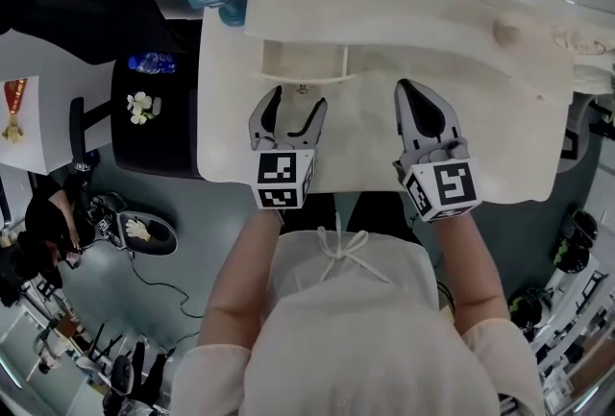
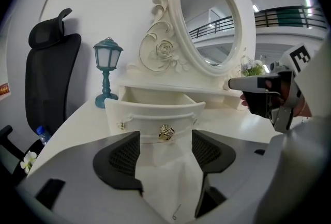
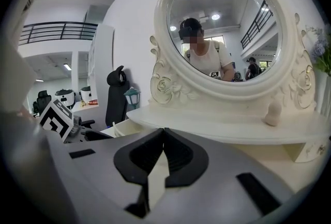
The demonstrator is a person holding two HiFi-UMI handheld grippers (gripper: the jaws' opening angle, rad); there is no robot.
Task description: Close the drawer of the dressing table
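Head view from above: finds the drawer (image 1: 300, 76) pulled out of the dressing table (image 1: 500, 131), left of centre beneath the mirror (image 3: 225, 26). Holds the left gripper (image 1: 293, 103) just in front of the drawer, jaws spread wide, gripping nothing, the gold knob (image 2: 166, 132) framed between them. Holds the right gripper (image 1: 411, 87) over bare tabletop further right, jaws pressed together at the tips, empty. Catches a teal lamp (image 2: 107, 70) and black chair (image 2: 49, 83) off left.

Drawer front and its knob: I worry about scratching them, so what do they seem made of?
Drawer front: looks like cream-painted wood or moulded resin, with a smooth satin sheen and raised trim. Knob: probably brass-toned metal, since it glints gold, though plated plastic is possible.
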